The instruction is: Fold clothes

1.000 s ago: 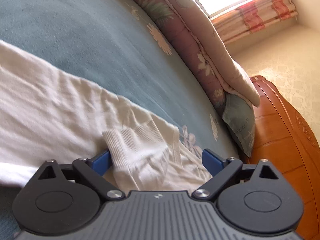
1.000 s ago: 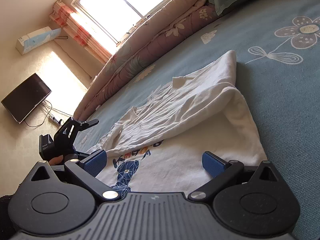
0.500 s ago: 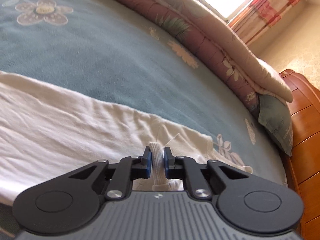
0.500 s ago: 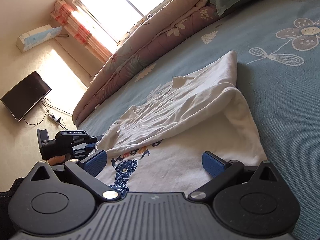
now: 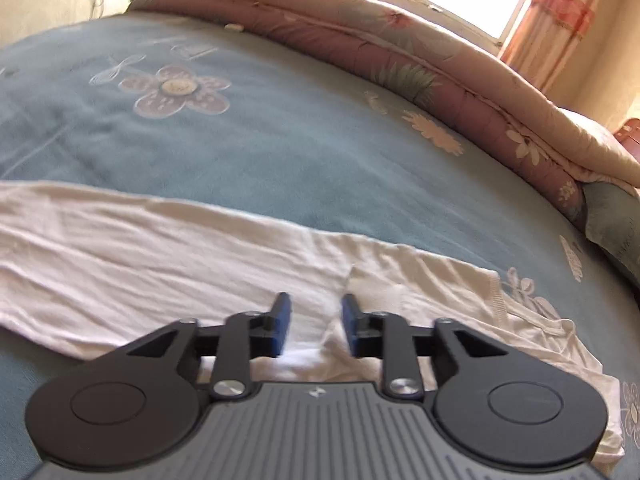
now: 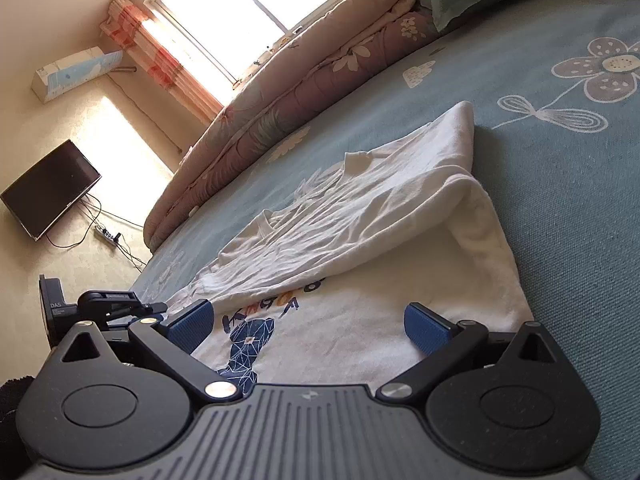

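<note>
White shirt (image 6: 380, 248) on the blue bedspread (image 6: 560, 184), both of my tools low over it.

Left gripper (image 5: 313, 322) hangs over the creased shirt (image 5: 168, 264) with its blue pads a narrow gap apart; a raised fold of cloth stands in that gap, and I cannot tell whether the pads touch it. Right gripper (image 6: 312, 326) is spread wide with nothing between its pads, above the shirt's printed front, where one side is folded over. Beyond the shirt, a rolled pink quilt (image 5: 420, 64) lies along the far edge of the bedspread, under the window (image 6: 248, 12).
</note>
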`<action>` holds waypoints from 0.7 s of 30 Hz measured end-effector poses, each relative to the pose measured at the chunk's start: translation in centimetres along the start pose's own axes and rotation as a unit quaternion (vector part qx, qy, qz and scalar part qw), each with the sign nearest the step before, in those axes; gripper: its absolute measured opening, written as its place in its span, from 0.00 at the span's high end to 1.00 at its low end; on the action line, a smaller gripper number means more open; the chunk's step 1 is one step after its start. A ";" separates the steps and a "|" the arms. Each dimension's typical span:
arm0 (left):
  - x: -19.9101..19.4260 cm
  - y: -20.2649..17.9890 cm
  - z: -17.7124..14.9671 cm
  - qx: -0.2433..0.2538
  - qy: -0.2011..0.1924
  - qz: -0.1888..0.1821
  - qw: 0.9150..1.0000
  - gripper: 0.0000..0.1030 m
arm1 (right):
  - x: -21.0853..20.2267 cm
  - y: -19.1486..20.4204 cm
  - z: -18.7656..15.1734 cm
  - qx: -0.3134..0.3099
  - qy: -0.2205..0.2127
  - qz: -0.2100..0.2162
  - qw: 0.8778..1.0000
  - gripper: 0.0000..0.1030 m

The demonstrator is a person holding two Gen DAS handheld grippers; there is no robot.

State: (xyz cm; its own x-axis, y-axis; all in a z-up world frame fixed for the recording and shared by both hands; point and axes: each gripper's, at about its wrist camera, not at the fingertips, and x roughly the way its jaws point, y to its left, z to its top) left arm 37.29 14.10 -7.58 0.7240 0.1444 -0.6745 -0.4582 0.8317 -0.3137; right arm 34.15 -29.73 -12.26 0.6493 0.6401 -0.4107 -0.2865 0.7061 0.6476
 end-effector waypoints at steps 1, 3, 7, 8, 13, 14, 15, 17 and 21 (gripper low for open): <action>0.1 -1.1 -0.2 0.019 0.001 -0.017 1.000 0.61 | 0.0 0.2 0.0 -0.005 -0.001 -0.003 1.000 0.00; 0.2 -3.4 -0.6 0.056 0.004 -0.052 0.997 0.56 | -0.3 0.9 -0.1 -0.029 -0.010 -0.011 0.999 0.00; 1.1 -7.5 -1.7 0.115 0.021 -0.118 0.986 0.50 | -1.3 2.8 -0.1 -0.104 -0.052 -0.023 0.993 0.00; 1.8 -8.0 -2.2 0.117 0.037 -0.128 0.984 0.45 | -1.5 3.3 0.0 -0.128 -0.066 -0.028 0.989 0.00; 4.0 -10.3 -4.5 0.179 0.089 -0.128 0.971 0.39 | 1.1 4.0 2.8 -0.169 -0.087 -0.074 0.979 0.00; 3.8 -10.7 -4.8 0.195 0.086 -0.132 0.968 0.37 | 1.9 3.7 3.2 -0.168 -0.078 -0.075 0.980 0.00; 3.5 -11.2 -4.9 0.201 0.095 -0.148 0.964 0.37 | 2.7 3.2 3.4 -0.166 -0.069 -0.082 0.980 0.00; 2.9 -12.3 -4.8 0.211 0.100 -0.165 0.958 0.37 | 4.1 2.1 3.7 -0.159 -0.031 -0.143 0.976 0.00; 2.2 -15.0 -4.4 0.210 0.113 -0.219 0.946 0.36 | 3.3 -0.2 3.6 -0.137 -0.028 -0.188 0.972 0.00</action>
State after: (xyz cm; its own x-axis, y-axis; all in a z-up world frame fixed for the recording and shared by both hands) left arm 43.46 -0.47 -7.28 0.6460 -0.3430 -0.6820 0.1404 0.9315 -0.3356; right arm 38.84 -28.88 -11.47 0.7798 0.3086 -0.5447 -0.1927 0.9461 0.2603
